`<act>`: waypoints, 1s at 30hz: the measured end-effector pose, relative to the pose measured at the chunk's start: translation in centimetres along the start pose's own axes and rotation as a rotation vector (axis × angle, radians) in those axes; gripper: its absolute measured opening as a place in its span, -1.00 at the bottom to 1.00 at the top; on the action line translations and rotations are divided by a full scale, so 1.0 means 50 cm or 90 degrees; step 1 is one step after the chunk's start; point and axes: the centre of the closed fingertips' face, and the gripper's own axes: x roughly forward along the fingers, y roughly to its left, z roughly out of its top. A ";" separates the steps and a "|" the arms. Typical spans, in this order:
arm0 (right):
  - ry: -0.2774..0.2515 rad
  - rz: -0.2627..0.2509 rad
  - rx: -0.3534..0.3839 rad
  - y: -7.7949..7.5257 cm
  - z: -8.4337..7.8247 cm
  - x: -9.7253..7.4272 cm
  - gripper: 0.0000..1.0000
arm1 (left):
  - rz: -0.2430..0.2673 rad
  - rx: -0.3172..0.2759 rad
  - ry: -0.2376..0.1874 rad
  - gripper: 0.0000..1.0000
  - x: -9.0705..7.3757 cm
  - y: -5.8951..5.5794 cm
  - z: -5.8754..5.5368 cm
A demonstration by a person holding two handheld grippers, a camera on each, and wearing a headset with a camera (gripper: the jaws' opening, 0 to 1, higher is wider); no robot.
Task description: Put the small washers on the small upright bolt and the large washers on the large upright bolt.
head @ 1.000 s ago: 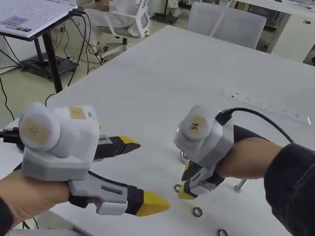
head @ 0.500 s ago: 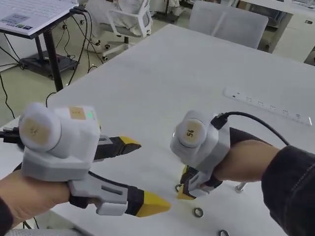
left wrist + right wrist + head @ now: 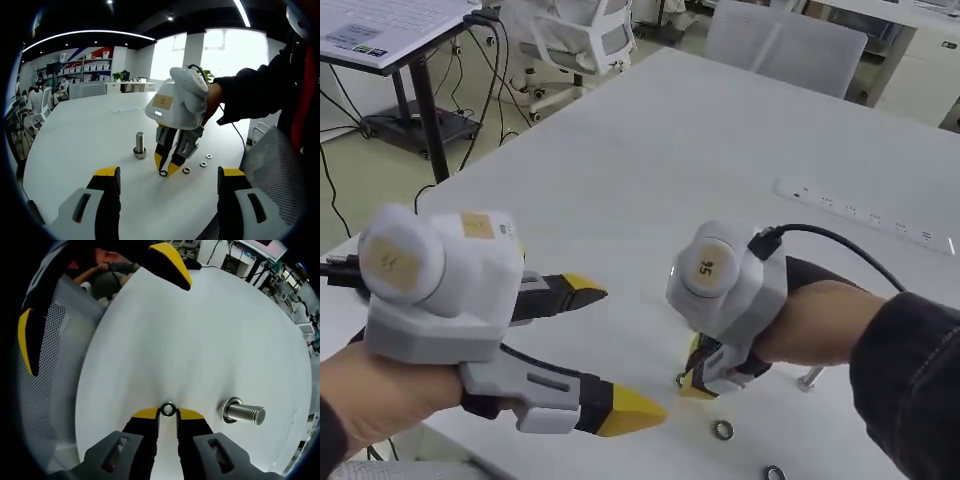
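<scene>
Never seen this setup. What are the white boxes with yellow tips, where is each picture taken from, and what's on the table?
No robot: a person holds a gripper in each hand, each with two yellow-tipped fingers. The head view comes from a headset camera looking down; the two round views come from cameras riding on the grippers. The left gripper is open and holds nothing. The right gripper points down at the white table, its fingers closed on a washer lying there. An upright bolt stands beside it, and three loose washers lie nearby.
</scene>
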 end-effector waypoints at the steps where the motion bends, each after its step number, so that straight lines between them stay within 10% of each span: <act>1: -0.002 -0.003 0.000 -0.001 -0.001 0.000 -0.71 | 0.000 0.000 0.001 0.58 0.000 0.000 0.000; 30: -0.003 -0.004 0.033 -0.010 -0.025 -0.037 -0.72 | -0.022 0.016 0.015 0.57 0.013 -0.009 0.004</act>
